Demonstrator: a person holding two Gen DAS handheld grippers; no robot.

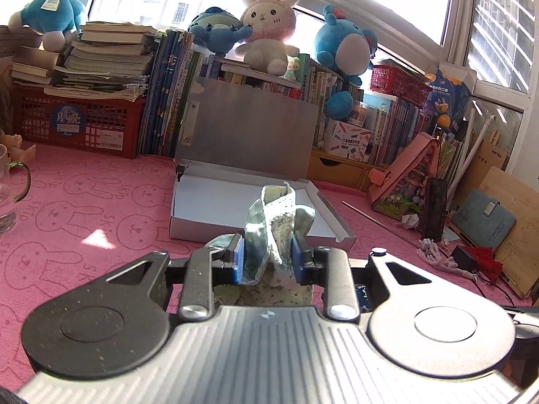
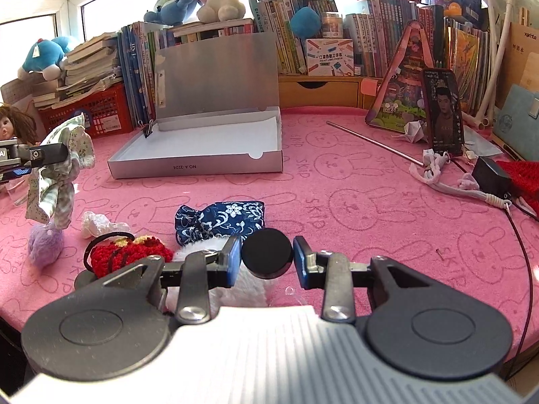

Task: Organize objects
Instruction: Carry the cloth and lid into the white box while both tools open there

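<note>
My left gripper is shut on a pale green floral fabric scrunchie, held above the pink mat just before the open grey box. The right wrist view shows that scrunchie hanging from the left gripper at the far left. My right gripper has its blue pads on either side of a black round disc with white fluff under it. A navy floral pouch, a red knitted piece, a purple pom-pom and a white crumpled item lie on the mat.
The open grey box stands mid-table with its lid up. Books, a red crate and plush toys line the back. A glass mug is at the left. A phone, a metal rod, a cord and black adapter lie at the right.
</note>
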